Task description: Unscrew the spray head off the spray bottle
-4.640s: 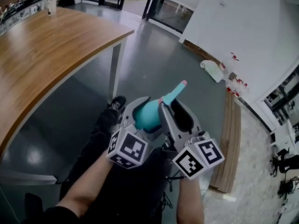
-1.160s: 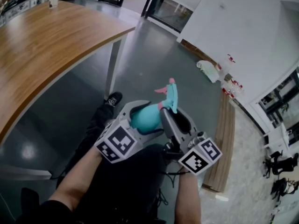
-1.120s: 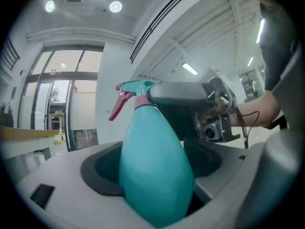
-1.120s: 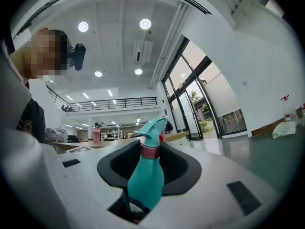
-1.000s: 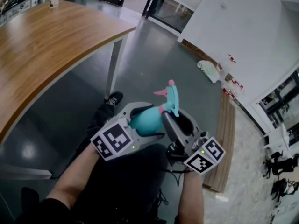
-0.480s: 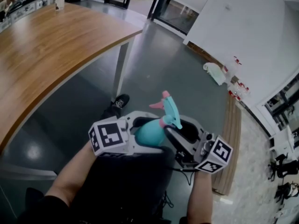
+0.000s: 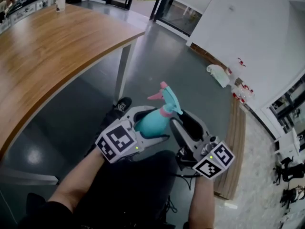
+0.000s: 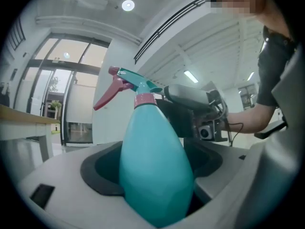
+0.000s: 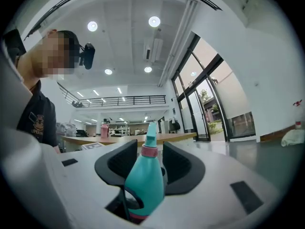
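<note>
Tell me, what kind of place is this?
Probably a big office hall or lobby. There is a long wooden table, tall glass doors leading outside, and an upstairs railing under round ceiling lights.

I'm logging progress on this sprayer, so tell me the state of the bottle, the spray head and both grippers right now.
Bottle: tilted, held in the air by its body.
Spray head: on the bottle, not off yet.
Left gripper: shut on the bottle.
Right gripper: open; its jaws have just been opening, and the bottle stands between them unclamped.
</note>
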Demonstrator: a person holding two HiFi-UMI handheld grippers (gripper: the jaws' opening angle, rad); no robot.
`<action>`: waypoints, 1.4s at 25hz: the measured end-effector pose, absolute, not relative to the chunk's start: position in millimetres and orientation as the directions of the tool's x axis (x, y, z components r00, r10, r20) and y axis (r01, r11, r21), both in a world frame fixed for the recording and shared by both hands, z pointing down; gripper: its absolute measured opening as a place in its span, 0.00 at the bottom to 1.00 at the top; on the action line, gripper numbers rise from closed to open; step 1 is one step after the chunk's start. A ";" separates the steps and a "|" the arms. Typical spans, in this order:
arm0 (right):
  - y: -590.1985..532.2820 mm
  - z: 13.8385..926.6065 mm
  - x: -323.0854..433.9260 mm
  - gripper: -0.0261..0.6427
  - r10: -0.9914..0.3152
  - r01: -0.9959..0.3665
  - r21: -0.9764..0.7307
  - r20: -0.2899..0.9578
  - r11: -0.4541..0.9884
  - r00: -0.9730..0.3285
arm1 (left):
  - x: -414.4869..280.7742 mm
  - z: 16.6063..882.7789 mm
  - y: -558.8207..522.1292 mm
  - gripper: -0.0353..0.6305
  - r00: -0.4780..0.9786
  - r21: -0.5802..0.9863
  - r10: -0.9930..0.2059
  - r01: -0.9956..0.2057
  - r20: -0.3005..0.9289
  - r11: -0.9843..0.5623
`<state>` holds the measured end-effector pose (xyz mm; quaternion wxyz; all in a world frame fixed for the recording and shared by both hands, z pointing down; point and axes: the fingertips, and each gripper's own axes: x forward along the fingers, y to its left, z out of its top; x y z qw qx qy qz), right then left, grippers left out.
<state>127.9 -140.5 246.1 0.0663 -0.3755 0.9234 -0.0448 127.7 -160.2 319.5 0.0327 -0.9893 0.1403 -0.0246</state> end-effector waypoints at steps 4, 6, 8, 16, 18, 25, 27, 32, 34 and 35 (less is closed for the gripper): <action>-148.0 244.3 123.2 0.30 -0.753 -0.737 -0.162 -0.082 0.657 -0.653 | 123.9 323.5 -175.6 0.66 0.920 -0.094 -0.387 -0.381 0.057 -0.920; -154.5 245.5 123.7 0.30 -0.786 -0.769 -0.173 -0.072 0.616 -0.614 | 123.0 326.8 -180.8 0.66 0.900 -0.111 -0.430 -0.421 0.074 -0.900; -159.9 248.7 126.5 0.30 -0.817 -0.799 -0.180 -0.057 0.573 -0.573 | 123.8 329.4 -182.5 0.66 0.885 -0.122 -0.457 -0.445 0.090 -0.887; -167.3 259.4 119.7 0.30 -0.855 -0.833 -0.217 -0.018 0.509 -0.518 | 127.3 330.9 -184.3 0.66 0.839 -0.200 -0.532 -0.506 0.112 -0.839; -167.3 260.6 117.6 0.30 -0.859 -0.837 -0.221 -0.010 0.501 -0.512 | 127.4 331.6 -183.5 0.66 0.831 -0.214 -0.544 -0.514 0.116 -0.831; -168.3 265.6 120.0 0.26 -0.869 -0.848 -0.221 0.005 0.482 -0.495 | 134.2 333.0 -176.9 0.66 0.831 -0.241 -0.543 -0.505 0.125 -0.829; -168.1 266.1 119.6 0.26 -0.860 -0.840 -0.219 0.007 0.497 -0.510 | 133.6 334.0 -175.7 0.66 0.840 -0.235 -0.526 -0.489 0.132 -0.840; -162.0 266.5 119.5 0.25 -0.819 -0.798 -0.220 -0.001 0.561 -0.574 | 134.8 335.1 -165.3 0.66 0.888 -0.180 -0.438 -0.413 0.139 -0.893; -159.0 265.7 119.4 0.25 -0.795 -0.775 -0.217 -0.008 0.594 -0.607 | 135.9 333.6 -160.9 0.66 0.907 -0.154 -0.399 -0.379 0.132 -0.912; -158.1 264.8 119.1 0.25 -0.781 -0.761 -0.217 -0.013 0.612 -0.624 | 136.3 332.4 -159.0 0.66 0.918 -0.141 -0.377 -0.359 0.127 -0.923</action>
